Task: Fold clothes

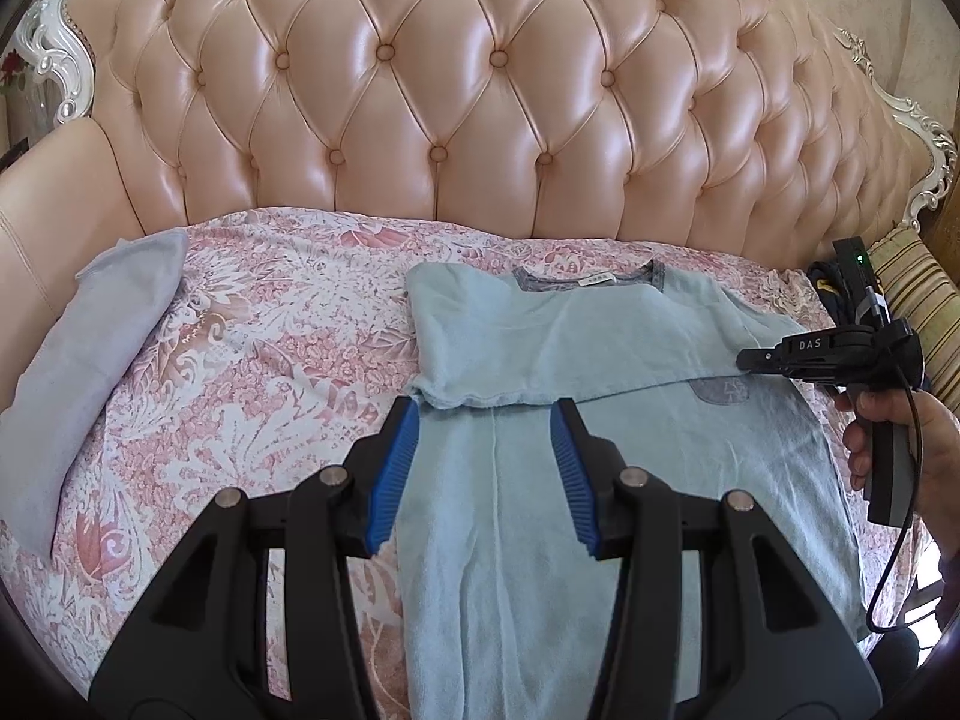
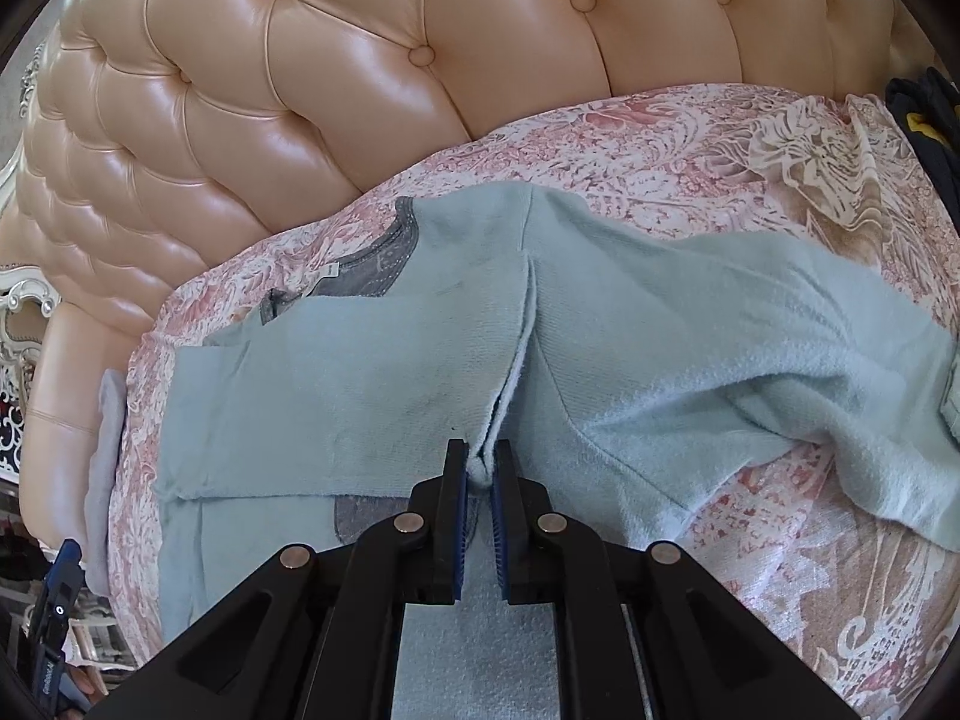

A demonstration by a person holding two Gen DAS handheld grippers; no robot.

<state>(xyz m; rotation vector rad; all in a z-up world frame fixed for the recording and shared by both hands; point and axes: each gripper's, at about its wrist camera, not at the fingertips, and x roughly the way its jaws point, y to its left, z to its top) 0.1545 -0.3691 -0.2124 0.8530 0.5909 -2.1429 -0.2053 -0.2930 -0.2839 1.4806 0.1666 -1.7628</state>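
Note:
A pale blue-green shirt (image 1: 570,324) lies flat on the floral bedspread (image 1: 270,330), its grey collar (image 1: 591,281) toward the headboard. One sleeve is folded across the chest. My left gripper (image 1: 486,408) hovers over the shirt's body below that folded sleeve, jaws apart, with nothing between the blue pads (image 1: 390,480). My right gripper (image 1: 750,360), held by a hand, reaches in from the right. In the right wrist view the right gripper (image 2: 480,450) pinches a small bunch of the shirt (image 2: 660,312) where two sleeve edges meet.
A folded pale grey cloth (image 1: 90,360) lies at the bed's left side. The tufted peach headboard (image 1: 480,90) rises behind. A dark item with yellow (image 2: 924,114) and a striped cushion (image 1: 924,300) sit at the right.

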